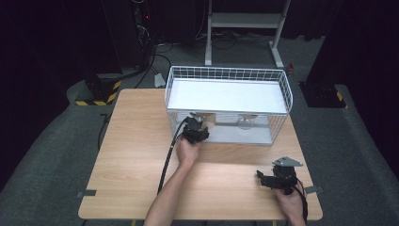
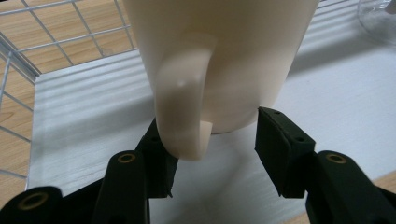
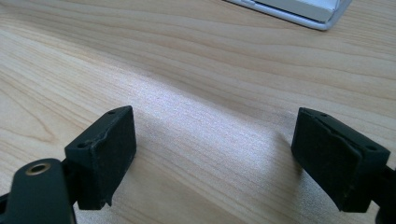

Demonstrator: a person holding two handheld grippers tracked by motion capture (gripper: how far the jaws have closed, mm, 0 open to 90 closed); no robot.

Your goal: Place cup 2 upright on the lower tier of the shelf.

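Item: cream mug [image 2: 219,60], on lower shelf of wire rack [image 1: 277,77], its base between left gripper [image 2: 215,154] jaws, closed on it beside the handle. Step: grasp made. Next: judged a lift straight back clear of the wire. Right gripper [image 3: 215,154]: wide open, empty, over table [image 3: 187,56]

Light wooden table [image 1: 136,141], a white wire rack [image 1: 228,101] standing along its far edge

Light wooden rectangular table [image 1: 136,155] on grey carpeted floor [image 1: 42,155]. White wire-mesh rack with flat white shelf [image 1: 226,94] at table's far edge. Clear glass vessel [image 1: 246,122] under the shelf, right of centre. White metal stand frame [image 1: 244,21] beyond. Yellow-black striped block [image 1: 101,92] far left.
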